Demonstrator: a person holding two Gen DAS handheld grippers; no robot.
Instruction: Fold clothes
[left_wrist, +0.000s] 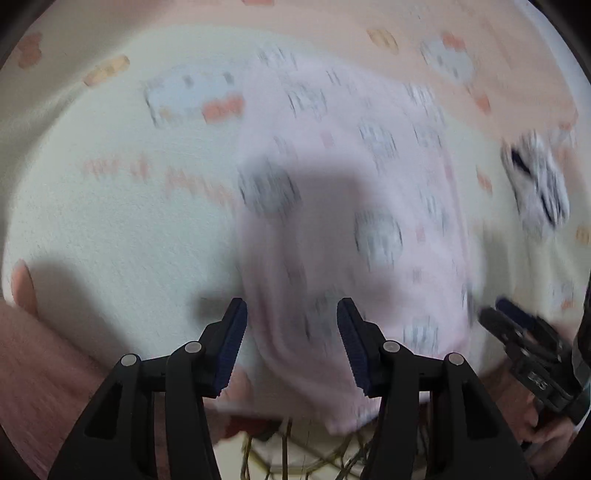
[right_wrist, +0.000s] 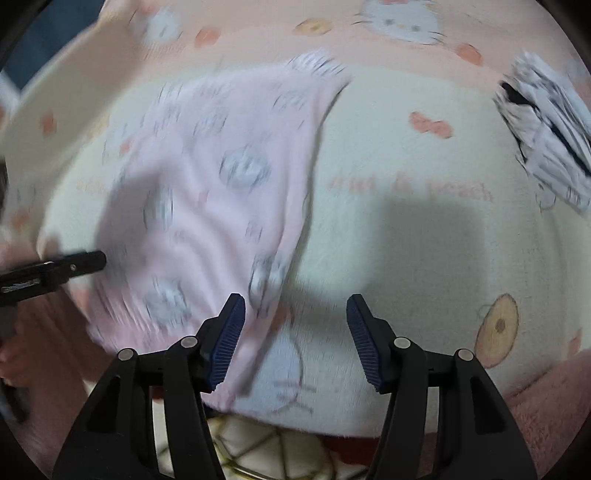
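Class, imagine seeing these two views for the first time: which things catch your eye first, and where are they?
A pale pink printed garment sprawls on the cartoon-print blanket, ahead of the open left gripper and left of the open right gripper. A folded black-and-white garment sits far right.

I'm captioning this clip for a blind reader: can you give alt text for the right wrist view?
A pink patterned garment lies spread on a cream and peach cartoon blanket, with the open right tongs hovering empty at its near edge. The left tongs reach in from the left, and a folded black-and-white garment sits far right.
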